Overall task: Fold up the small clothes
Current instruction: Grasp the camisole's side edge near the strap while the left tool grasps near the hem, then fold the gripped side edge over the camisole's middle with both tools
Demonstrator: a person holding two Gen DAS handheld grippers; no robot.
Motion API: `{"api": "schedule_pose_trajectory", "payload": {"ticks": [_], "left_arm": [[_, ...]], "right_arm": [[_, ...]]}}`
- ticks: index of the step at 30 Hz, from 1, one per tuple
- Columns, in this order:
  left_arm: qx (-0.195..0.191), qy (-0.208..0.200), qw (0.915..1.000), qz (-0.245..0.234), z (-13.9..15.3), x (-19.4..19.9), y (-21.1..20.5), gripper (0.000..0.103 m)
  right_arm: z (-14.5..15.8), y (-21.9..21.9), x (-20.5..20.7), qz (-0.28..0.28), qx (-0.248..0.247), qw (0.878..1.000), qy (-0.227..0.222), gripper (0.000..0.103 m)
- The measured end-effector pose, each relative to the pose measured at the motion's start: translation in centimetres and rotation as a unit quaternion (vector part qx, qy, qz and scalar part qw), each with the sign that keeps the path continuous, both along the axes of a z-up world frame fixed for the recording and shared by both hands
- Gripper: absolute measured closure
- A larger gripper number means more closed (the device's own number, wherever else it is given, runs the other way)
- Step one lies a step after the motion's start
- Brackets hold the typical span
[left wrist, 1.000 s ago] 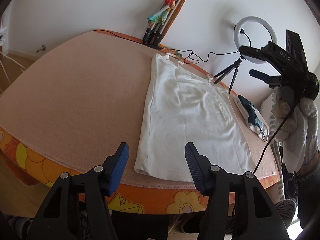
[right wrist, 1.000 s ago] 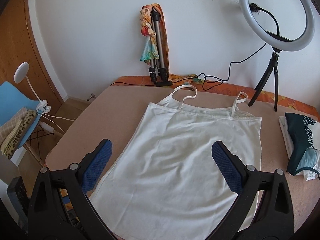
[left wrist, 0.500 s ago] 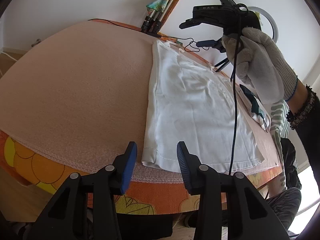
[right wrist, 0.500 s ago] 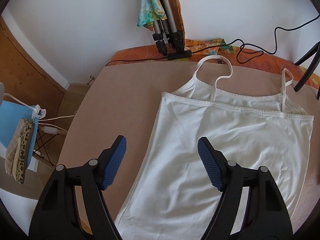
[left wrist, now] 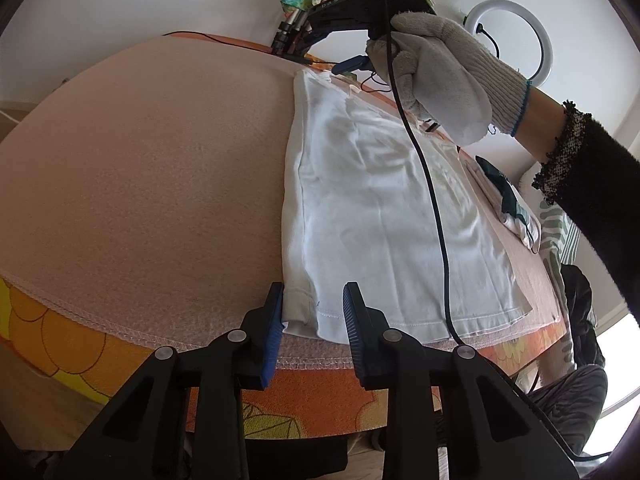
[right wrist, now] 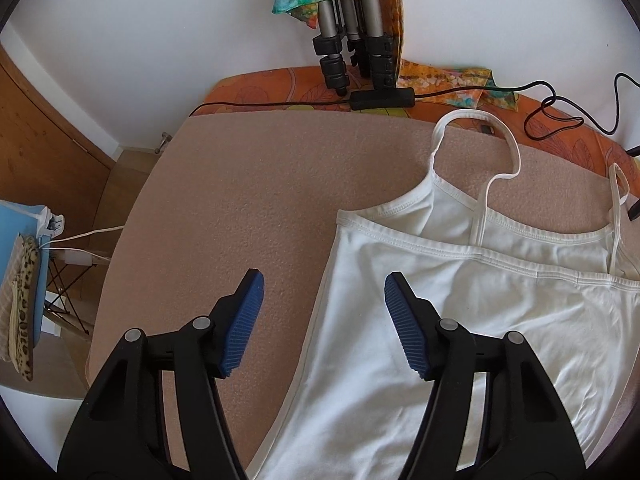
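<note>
A white strappy top (left wrist: 384, 208) lies flat on the pink mat (left wrist: 140, 168), straps at the far end. My left gripper (left wrist: 313, 308) is open, with its blue pads on either side of the top's near left hem corner. My right gripper (right wrist: 324, 300) is open and hovers over the top's left side seam near the armpit (right wrist: 340, 220); it also shows in the left wrist view (left wrist: 344, 28), held by a gloved hand above the far end. The top fills the lower right of the right wrist view (right wrist: 460, 320).
A folded tripod (right wrist: 352, 40) with a colourful cloth leans on the wall at the table's far edge. A ring light (left wrist: 516, 40) stands far right. Folded clothes (left wrist: 508, 200) lie at the right edge. Black cables (right wrist: 560, 112) run along the back. A blue chair (right wrist: 20, 280) stands left.
My left gripper has moved forward onto the hem corner and narrowed a little. My right gripper has moved forward and left toward the top's upper left corner.
</note>
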State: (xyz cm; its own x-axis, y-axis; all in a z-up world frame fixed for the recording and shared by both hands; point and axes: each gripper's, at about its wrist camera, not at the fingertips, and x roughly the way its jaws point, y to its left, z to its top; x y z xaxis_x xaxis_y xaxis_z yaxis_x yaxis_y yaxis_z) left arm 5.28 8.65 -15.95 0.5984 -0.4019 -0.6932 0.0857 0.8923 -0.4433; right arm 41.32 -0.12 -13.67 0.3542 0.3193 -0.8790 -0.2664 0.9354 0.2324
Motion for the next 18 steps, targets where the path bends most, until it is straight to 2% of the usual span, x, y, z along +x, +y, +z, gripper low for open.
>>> {"api": "schedule_pose_trajectory", "payload": {"ticks": [3, 6, 10, 14, 16, 18], "left_arm": [[-0.01, 0.002, 0.9999, 0.001, -0.1, 0.2, 0.2, 0.081], [-0.015, 0.002, 0.9999, 0.0, -0.3, 0.3, 0.3, 0.084], [-0.032, 0.001, 0.9995, -0.002, -0.5, 0.5, 0.6, 0.084], [-0.041, 0.001, 0.9991, 0.002, -0.7, 0.5, 0.9, 0.093], [-0.053, -0.006, 0.9986, 0.0, -0.6, 0.5, 1.1, 0.096], [-0.059, -0.013, 0.9982, -0.002, -0.3, 0.4, 1.1, 0.097]], "right_arm": [[-0.7, 0.9, 0.7, 0.007, -0.009, 1.0, 0.009, 0.046], [-1.7, 2.0, 1.4, 0.01, -0.028, 0.999, 0.011, 0.05], [-3.0, 2.5, 2.2, 0.011, -0.05, 0.999, 0.018, 0.067], [-3.6, 2.2, 2.7, 0.006, -0.061, 0.998, 0.018, 0.077], [-3.7, 1.9, 3.0, 0.0, -0.065, 0.998, 0.015, 0.089], [-3.8, 1.6, 3.1, -0.001, -0.064, 0.998, 0.014, 0.094]]}}
